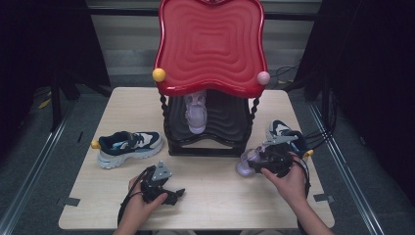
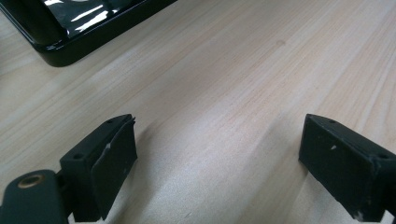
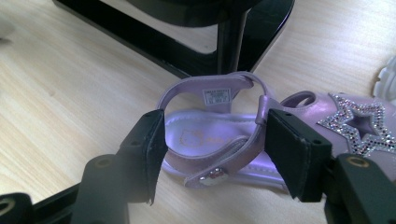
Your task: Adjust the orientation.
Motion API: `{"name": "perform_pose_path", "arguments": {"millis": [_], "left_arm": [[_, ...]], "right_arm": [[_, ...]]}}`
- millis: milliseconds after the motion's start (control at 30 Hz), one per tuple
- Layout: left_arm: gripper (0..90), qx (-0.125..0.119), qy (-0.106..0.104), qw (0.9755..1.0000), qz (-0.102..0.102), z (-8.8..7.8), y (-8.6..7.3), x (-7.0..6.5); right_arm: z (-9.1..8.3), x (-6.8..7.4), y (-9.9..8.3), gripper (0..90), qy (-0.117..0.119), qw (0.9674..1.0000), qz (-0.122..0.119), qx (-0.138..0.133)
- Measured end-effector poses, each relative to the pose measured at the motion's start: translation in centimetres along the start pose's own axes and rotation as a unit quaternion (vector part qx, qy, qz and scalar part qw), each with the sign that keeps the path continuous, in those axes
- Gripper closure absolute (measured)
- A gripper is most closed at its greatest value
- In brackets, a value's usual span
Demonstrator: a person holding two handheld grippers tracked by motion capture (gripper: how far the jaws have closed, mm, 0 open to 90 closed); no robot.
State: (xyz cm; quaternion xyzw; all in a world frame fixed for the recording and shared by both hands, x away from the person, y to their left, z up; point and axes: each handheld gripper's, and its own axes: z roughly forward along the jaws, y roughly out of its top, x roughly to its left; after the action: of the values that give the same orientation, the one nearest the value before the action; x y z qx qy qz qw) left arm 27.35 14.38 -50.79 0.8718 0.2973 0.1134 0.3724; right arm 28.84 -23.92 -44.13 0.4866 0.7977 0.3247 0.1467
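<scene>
At six o'clock on the pale wooden table, the left gripper rests with jaws spread wide, nothing between them. At four o'clock the right gripper straddles the heel strap of a lilac child's sandal with a glittery star; its jaws flank the strap, and I cannot tell whether they pinch it. Beyond, at twelve o'clock, stands a two-tier rack with a black lower shelf and wavy red top.

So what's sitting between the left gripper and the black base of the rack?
Nothing: the left gripper view shows bare wooden table between the left gripper and the black base.
</scene>
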Motion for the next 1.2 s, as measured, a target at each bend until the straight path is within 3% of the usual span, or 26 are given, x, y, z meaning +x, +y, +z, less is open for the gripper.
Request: {"name": "perform_pose_path", "arguments": {"millis": [267, 433, 567, 700, 800, 900, 1200], "left_arm": [[10.5, 0.000, 0.000, 1.0000, 0.000, 0.0, 0.0, 0.0], [10.6, 0.000, 0.001, 1.0000, 0.000, 0.0, 0.0, 0.0], [10.6, 0.000, 0.001, 1.0000, 0.000, 0.0, 0.0, 0.0], [10.6, 0.000, 0.001, 1.0000, 0.000, 0.0, 0.0, 0.0], [10.6, 0.000, 0.001, 1.0000, 0.000, 0.0, 0.0, 0.0], [10.6, 0.000, 0.002, 1.0000, 0.000, 0.0, 0.0, 0.0], [10.6, 0.000, 0.001, 1.0000, 0.000, 0.0, 0.0, 0.0]], "right_arm": [[0.1, 0.0, 0.3, 36.7, 0.000, 0.9999, -0.009, 0.007], [0.4, 0.1, 0.2, 39.0, -0.028, 0.9994, -0.014, 0.014], [1.1, -0.1, 0.1, 39.4, -0.034, 0.9992, -0.014, 0.015], [1.1, 0.0, 0.2, 43.5, -0.041, 0.9988, -0.019, 0.021], [1.1, 0.1, 0.0, 47.9, -0.055, 0.9975, -0.036, 0.025], [1.0, 0.0, -0.4, 52.3, -0.059, 0.9974, -0.034, 0.022], [0.3, -0.3, -0.9, 61.0, -0.051, 0.9981, -0.030, 0.020]]}}
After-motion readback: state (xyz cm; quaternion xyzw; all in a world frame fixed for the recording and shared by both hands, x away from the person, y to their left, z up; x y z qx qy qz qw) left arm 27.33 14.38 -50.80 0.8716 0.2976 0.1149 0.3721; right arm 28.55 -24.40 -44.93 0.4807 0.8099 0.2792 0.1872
